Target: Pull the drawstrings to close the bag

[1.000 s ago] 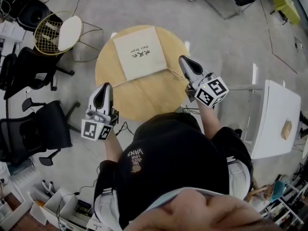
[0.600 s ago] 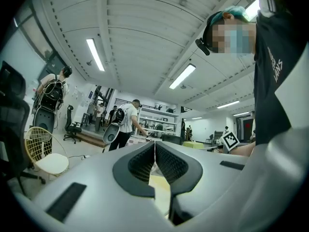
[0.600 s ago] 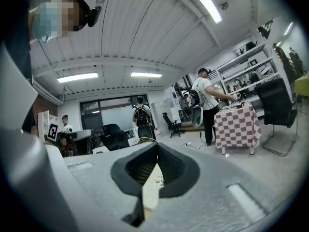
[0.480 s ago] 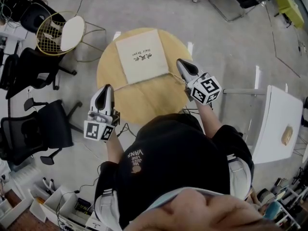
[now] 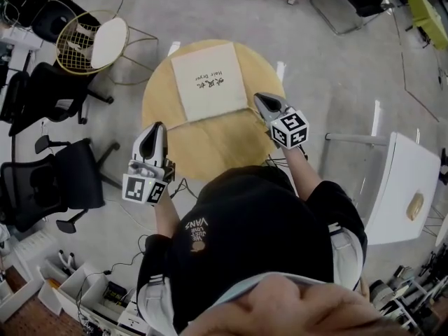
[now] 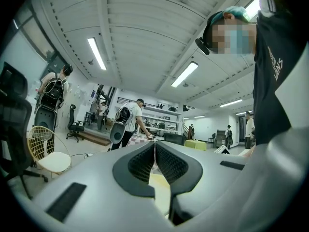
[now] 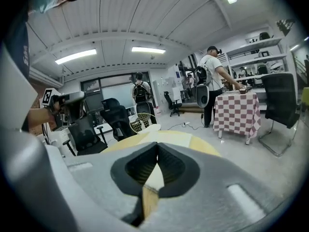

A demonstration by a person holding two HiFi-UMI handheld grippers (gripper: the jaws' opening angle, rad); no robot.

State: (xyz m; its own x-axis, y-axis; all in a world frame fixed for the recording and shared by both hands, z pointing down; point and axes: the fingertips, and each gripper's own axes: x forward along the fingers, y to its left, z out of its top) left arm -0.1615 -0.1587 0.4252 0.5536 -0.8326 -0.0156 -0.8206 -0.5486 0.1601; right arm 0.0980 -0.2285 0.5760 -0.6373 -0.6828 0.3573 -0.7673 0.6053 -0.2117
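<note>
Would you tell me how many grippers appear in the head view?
2: the left gripper at the table's left edge, the right gripper beside the bag's right corner.

The bag (image 5: 206, 79) is cream with small dark print, and its drawstrings (image 5: 175, 122) are pale. It lies on a round light-wood surface (image 5: 210, 142). The left tongs (image 5: 155, 127) and right tongs (image 5: 260, 98) are grey with black ribbed pads and black-and-white marker cubes. The floor (image 5: 336, 68) is grey, and a tablecloth (image 7: 237, 115) is red-and-white checked.
</note>
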